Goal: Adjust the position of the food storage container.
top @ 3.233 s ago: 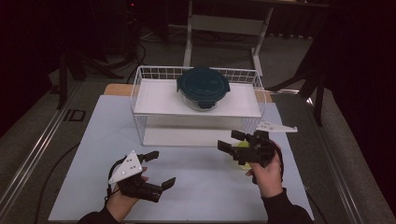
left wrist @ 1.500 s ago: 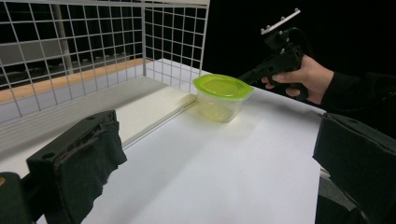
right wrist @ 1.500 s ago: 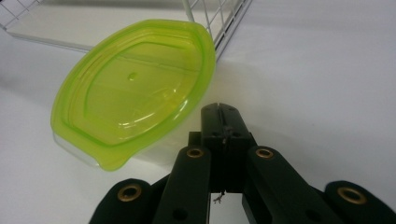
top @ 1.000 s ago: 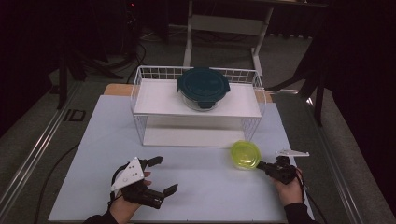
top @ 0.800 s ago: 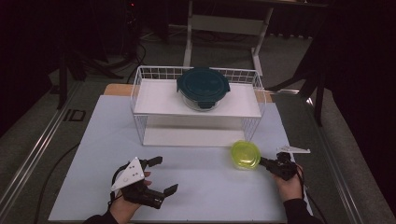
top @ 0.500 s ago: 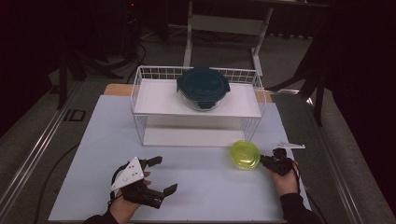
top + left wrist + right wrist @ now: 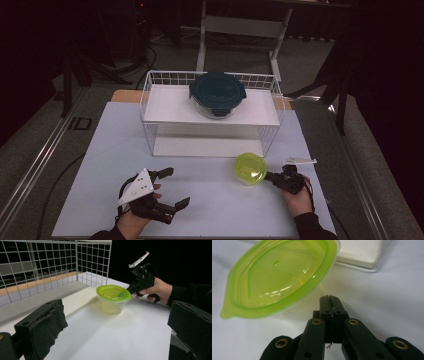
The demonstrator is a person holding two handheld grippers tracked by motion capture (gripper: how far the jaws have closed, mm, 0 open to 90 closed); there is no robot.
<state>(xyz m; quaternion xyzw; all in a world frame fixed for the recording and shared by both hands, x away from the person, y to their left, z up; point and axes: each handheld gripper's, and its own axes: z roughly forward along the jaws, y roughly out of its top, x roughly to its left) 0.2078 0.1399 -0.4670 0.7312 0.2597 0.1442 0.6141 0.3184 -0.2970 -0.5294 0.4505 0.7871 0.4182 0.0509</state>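
A small clear container with a yellow-green lid (image 7: 250, 168) (image 7: 112, 293) (image 7: 279, 277) stands on the white mat just in front of the wire rack's right end. My right gripper (image 7: 270, 176) (image 7: 128, 289) (image 7: 329, 299) lies low to its right, jaws pressed together with nothing between them, the tip at the lid's rim; whether it touches is unclear. My left gripper (image 7: 178, 186) (image 7: 116, 325) rests at the front left of the mat, jaws wide open and empty, pointing toward the container.
A white wire rack (image 7: 150, 95) (image 7: 50, 265) stands at the back of the mat (image 7: 100, 150), with a glass dish under a dark teal lid (image 7: 217, 92) on its upper shelf. A table frame stands behind.
The right gripper earlier held the green-lidded container up; it now stands on the mat. Over the last second the shut right gripper slid left toward it. The left gripper stayed put.
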